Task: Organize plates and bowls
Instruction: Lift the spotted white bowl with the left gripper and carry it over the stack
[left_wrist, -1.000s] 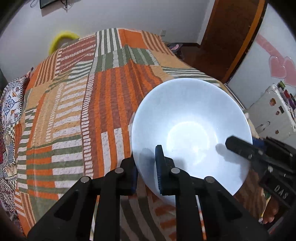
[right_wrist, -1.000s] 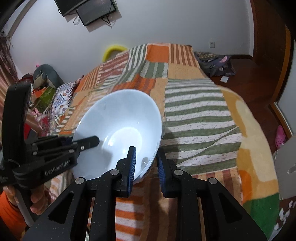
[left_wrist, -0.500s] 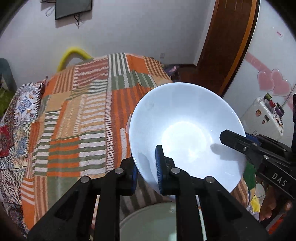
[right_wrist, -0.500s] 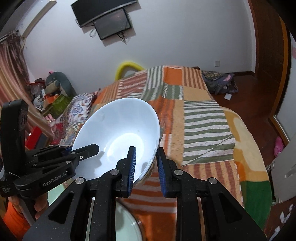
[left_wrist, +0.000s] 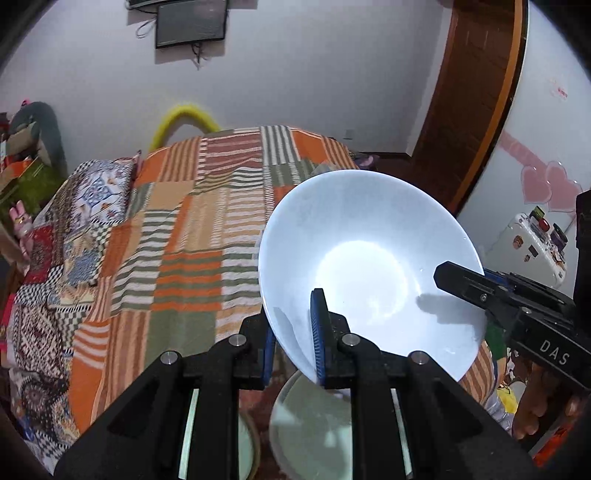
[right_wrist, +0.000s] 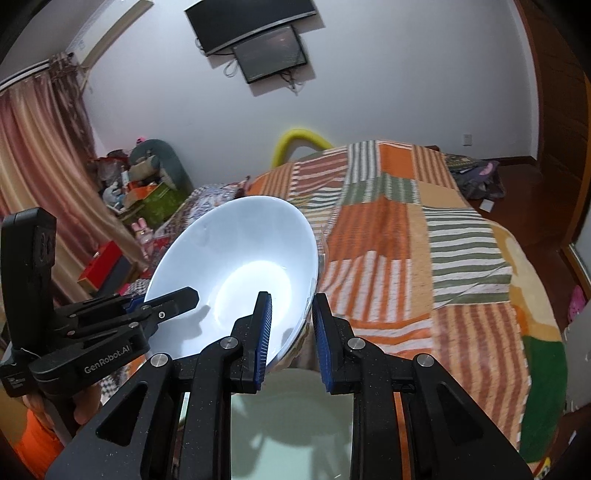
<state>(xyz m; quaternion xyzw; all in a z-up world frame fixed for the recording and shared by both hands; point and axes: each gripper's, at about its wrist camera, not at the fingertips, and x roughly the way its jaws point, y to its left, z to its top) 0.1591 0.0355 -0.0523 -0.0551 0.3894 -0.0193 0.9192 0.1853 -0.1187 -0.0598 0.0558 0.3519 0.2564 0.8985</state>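
A bed (right_wrist: 461, 258) under a patchwork blanket of orange, green and cream stripes fills the room, with a dark screen (right_wrist: 271, 55) on the white wall behind it. Above the blanket's near edge a large white bowl (left_wrist: 362, 269) hangs in the air, tipped so its hollow faces the cameras, carried from two sides because one pinch on such a wide, smooth rim would let it swing. Below it, close to the person, sits a pale round dish (right_wrist: 295, 424); it may be a plate or another bowl, the view is too cut off to tell, and I judge it the likely spot for stacking. The left gripper (left_wrist: 293, 347) has its jaws drawn nearly together on the bowl's near rim, one blue pad inside and one outside. The right gripper (right_wrist: 291, 332) clamps the opposite rim the same way, jaws as narrow as the wall allows, which keeps the bowl level between both hands
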